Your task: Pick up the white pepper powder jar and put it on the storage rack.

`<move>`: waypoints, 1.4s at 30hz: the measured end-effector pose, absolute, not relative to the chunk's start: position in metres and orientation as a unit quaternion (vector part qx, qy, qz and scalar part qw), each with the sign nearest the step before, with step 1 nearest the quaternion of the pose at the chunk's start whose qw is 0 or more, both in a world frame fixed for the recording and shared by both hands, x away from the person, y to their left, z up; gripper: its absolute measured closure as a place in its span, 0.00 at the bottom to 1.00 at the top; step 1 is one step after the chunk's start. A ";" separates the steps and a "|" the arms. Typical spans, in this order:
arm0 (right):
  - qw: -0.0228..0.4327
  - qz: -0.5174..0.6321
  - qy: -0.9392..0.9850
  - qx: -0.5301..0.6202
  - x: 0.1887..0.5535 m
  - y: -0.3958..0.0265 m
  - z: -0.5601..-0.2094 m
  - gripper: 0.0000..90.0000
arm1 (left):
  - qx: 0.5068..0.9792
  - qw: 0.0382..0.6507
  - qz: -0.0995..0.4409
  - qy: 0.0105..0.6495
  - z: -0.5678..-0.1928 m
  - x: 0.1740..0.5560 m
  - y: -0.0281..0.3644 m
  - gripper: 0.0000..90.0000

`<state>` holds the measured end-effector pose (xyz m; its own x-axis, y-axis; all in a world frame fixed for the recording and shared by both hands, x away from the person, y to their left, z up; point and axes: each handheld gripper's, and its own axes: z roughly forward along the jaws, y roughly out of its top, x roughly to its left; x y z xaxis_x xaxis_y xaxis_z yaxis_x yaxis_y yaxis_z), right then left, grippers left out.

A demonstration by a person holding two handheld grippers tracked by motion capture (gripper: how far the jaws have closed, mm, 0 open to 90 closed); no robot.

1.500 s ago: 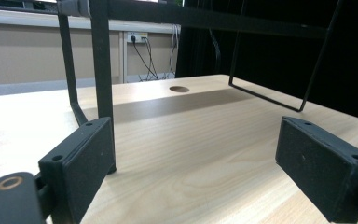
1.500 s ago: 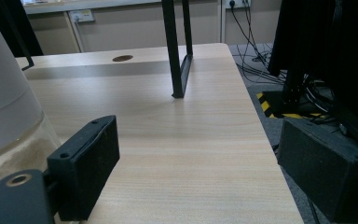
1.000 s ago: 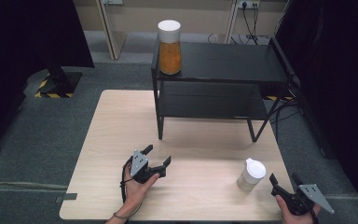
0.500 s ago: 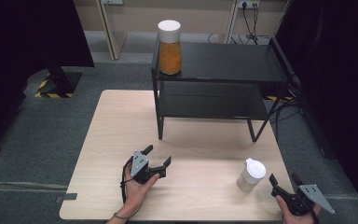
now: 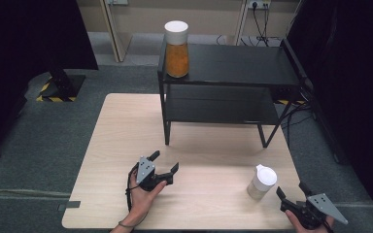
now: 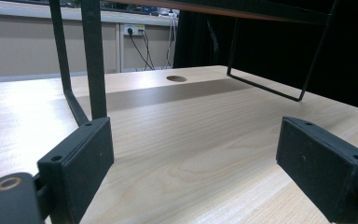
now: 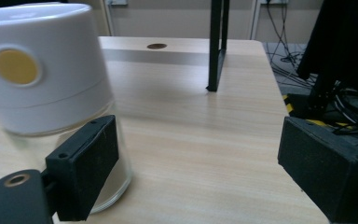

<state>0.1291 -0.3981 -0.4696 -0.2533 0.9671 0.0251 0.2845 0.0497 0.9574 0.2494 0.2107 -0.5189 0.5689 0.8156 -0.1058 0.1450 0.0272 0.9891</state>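
You're hovering your right gripper (image 5: 291, 195) with jaws spread wide and empty; the white-lidded jar (image 5: 262, 181) is standing upright just beside it, up-left, probably not touching, well apart from your left gripper (image 5: 164, 162).

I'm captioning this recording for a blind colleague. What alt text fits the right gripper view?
A clear jar with a white lid stands on the wooden table, close in front of the right gripper, just beyond its left jaw. The two black jaws are wide apart with nothing between them. Farther back, a black shelf leg stands on the table.
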 end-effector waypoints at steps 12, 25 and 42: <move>0.326 0.481 0.668 0.466 0.127 -0.394 -0.463 0.14 | 0.641 0.611 0.274 0.374 -0.519 0.250 0.210 0.12; 0.310 0.482 0.696 0.432 0.140 -0.378 -0.456 0.14 | 0.641 0.611 0.273 0.375 -0.519 0.250 0.210 0.12; 0.310 0.471 0.715 0.414 0.164 -0.360 -0.449 0.28 | 0.643 0.611 0.274 0.372 -0.519 0.250 0.209 0.12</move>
